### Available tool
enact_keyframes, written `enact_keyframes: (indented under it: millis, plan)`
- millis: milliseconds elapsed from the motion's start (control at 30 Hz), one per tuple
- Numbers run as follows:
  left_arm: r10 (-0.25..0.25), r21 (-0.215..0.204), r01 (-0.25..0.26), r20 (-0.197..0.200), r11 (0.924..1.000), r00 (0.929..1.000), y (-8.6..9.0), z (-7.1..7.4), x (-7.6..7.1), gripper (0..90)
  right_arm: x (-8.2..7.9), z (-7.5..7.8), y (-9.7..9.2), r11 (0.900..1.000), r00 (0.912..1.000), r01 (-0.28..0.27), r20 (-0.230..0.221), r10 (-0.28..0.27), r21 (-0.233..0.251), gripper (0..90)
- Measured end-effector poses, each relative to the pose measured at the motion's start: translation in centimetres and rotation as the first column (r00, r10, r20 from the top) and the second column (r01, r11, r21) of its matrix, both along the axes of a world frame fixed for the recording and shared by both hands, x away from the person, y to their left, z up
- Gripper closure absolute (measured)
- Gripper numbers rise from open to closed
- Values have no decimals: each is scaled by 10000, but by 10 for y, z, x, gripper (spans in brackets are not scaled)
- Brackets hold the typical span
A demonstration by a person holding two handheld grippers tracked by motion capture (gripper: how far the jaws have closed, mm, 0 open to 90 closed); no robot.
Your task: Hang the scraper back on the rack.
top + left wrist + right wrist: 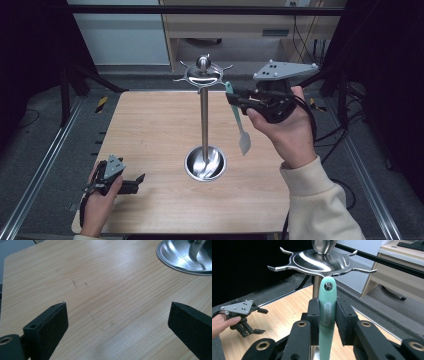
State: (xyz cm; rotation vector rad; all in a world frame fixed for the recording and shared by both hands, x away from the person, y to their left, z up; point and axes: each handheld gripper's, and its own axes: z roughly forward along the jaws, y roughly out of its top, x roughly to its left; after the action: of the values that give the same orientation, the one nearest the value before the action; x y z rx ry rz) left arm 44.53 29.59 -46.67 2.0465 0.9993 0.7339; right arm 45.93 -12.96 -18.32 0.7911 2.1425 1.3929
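I've got the right claw (327,320) clamped on the teal spatula (327,315) handle, tip just under rack (322,261) hooks; left claw (117,322) open, empty, over surface (100,285).

"What did the right gripper (235,97) hold?"
"A green spatula (240,122). It hung down, and its top was close to the hooks of the shiny metal stand (204,120)."
"Where was the stand?"
"In the middle of the wooden table (150,130), on its round base."
"And the left gripper (135,182)?"
"Low by the near left corner, jaws apart, holding nothing."
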Motion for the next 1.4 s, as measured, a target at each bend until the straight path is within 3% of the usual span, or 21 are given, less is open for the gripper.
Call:
enact_keyframes:
  millis: [800, 1400]
  plan:
    - [-4, 28, 4, 9, 10000, 10000, -1, 0, 0, 27, 9, -6, 9, 9997, 10000, -70, -46, 71, 240, 742]
    - [-29, 33, 29, -4, 10000, 10000, -1, 0, 0, 27, 7, -11, 11, 9989, 9999, 83, 135, -90, 468, 739]
